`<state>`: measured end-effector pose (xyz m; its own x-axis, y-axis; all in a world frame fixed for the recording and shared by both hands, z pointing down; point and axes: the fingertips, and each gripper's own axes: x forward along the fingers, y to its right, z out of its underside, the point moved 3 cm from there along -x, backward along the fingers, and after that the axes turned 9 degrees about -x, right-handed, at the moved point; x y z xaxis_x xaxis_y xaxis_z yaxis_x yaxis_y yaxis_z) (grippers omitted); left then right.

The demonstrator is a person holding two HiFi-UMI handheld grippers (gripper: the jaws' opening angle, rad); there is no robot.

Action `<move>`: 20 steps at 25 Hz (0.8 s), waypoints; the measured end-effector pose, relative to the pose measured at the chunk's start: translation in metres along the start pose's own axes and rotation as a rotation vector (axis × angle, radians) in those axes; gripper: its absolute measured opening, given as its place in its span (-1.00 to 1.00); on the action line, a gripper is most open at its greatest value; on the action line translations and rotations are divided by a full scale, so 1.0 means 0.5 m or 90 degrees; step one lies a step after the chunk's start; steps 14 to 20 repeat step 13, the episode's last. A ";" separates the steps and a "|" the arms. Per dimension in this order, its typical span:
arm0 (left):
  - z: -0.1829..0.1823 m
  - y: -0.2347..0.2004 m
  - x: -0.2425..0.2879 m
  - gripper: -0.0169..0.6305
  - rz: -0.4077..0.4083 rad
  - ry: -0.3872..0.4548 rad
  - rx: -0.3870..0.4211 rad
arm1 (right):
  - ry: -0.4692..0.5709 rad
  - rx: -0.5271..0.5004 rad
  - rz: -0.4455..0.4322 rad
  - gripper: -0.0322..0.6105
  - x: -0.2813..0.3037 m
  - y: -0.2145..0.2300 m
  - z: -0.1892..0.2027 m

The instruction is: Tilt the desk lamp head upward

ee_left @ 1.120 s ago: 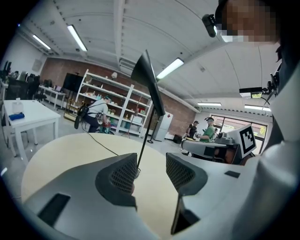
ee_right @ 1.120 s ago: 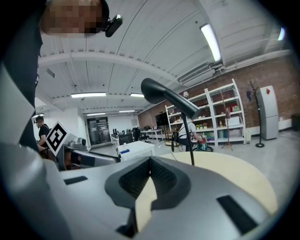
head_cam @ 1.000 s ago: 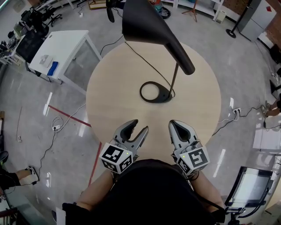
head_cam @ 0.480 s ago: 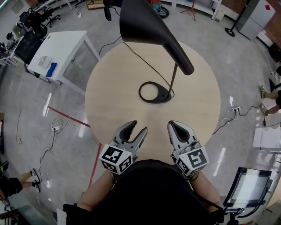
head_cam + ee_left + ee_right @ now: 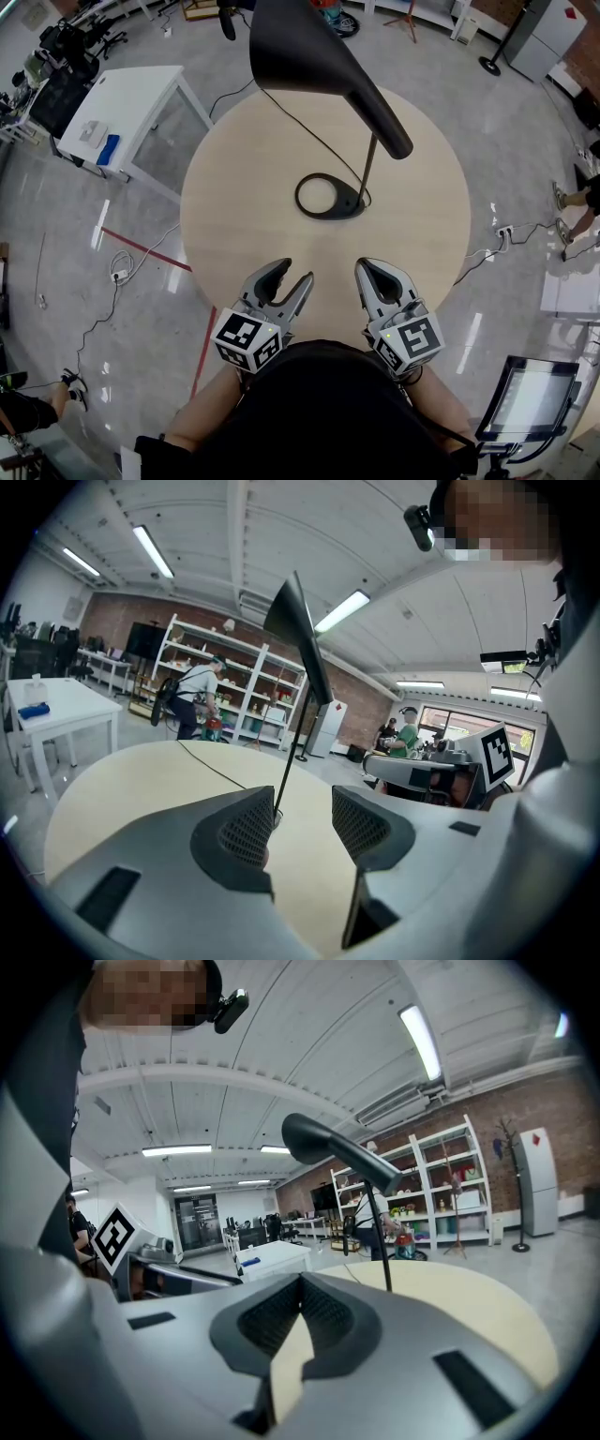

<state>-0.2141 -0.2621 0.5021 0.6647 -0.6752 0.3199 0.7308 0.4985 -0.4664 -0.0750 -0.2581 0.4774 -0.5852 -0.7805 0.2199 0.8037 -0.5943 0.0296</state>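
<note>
Looking down at one round worktop with one black desk lamp on it, base near the middle. Two grippers sit at the near edge, both well apart from the lamp. My left gripper has its jaws apart and empty, while my right gripper has its jaws closed on nothing.

The lamp head is cut off at the head view's top edge; the near rim of the tabletop is hidden.
</note>
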 end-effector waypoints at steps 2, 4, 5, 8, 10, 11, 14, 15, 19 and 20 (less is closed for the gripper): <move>0.001 -0.005 0.003 -0.32 -0.001 0.000 0.000 | 0.001 -0.001 0.000 -0.89 0.005 0.003 0.003; -0.002 -0.022 -0.001 -0.33 -0.014 0.005 0.002 | 0.006 0.001 -0.011 -0.89 0.025 0.000 0.009; -0.005 -0.032 -0.006 -0.32 -0.022 0.007 0.002 | 0.007 0.002 -0.019 -0.89 0.037 -0.005 0.011; -0.011 -0.040 -0.019 -0.32 -0.028 0.007 -0.003 | 0.006 0.006 -0.024 -0.89 0.045 -0.017 0.003; -0.008 -0.033 -0.021 -0.32 -0.024 0.002 -0.008 | 0.002 0.007 -0.019 -0.89 0.035 -0.018 -0.003; -0.006 -0.028 -0.020 -0.32 -0.022 0.001 -0.010 | 0.000 0.007 -0.016 -0.89 0.029 -0.017 -0.004; 0.000 -0.017 -0.017 -0.32 -0.018 -0.003 -0.011 | -0.002 0.008 -0.012 -0.89 0.015 -0.013 -0.004; 0.000 -0.017 -0.017 -0.32 -0.018 -0.003 -0.011 | -0.002 0.008 -0.012 -0.89 0.015 -0.013 -0.004; 0.000 -0.017 -0.017 -0.32 -0.018 -0.003 -0.011 | -0.002 0.008 -0.012 -0.89 0.015 -0.013 -0.004; 0.000 -0.017 -0.017 -0.32 -0.018 -0.003 -0.011 | -0.002 0.008 -0.012 -0.89 0.015 -0.013 -0.004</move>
